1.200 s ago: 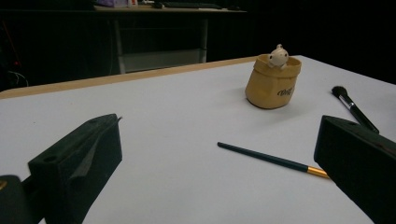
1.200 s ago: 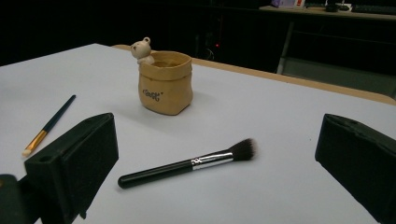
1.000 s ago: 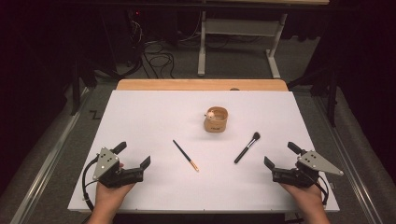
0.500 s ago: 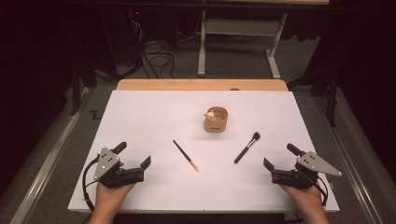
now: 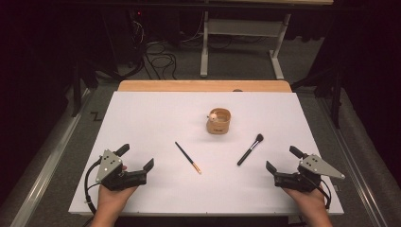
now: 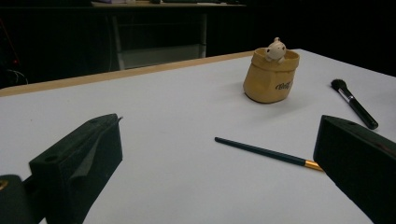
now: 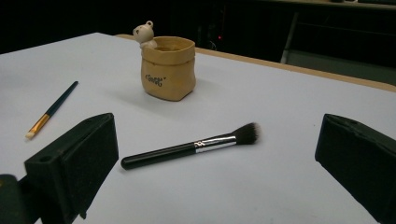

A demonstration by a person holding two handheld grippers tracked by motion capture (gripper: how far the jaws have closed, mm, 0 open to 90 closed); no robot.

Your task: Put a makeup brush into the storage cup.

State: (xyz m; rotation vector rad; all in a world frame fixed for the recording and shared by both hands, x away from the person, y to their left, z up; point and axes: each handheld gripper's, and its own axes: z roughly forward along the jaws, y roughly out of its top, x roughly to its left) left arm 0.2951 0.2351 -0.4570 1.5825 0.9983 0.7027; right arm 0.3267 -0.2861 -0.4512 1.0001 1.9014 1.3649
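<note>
A tan bag-shaped cup (image 5: 218,121) with a small bear figure on its rim stands upright at the middle of the white table (image 5: 156,113). A thin dark brush with a gold ferrule (image 5: 187,157) lies flat in front of the cup to its left. A black makeup brush (image 5: 250,149) lies to its front right. My left gripper (image 5: 137,157) rests open near the front left edge, nothing between its jaws. My right gripper (image 5: 282,159) rests open near the front right edge, also empty. The makeup brush (image 7: 187,148) lies just beyond the right jaws.
A wooden strip (image 5: 203,85) runs along the table's far edge. Behind it stand a metal desk frame (image 5: 241,38) and loose cables (image 5: 156,54) on the dark floor. White tabletop lies between the two grippers.
</note>
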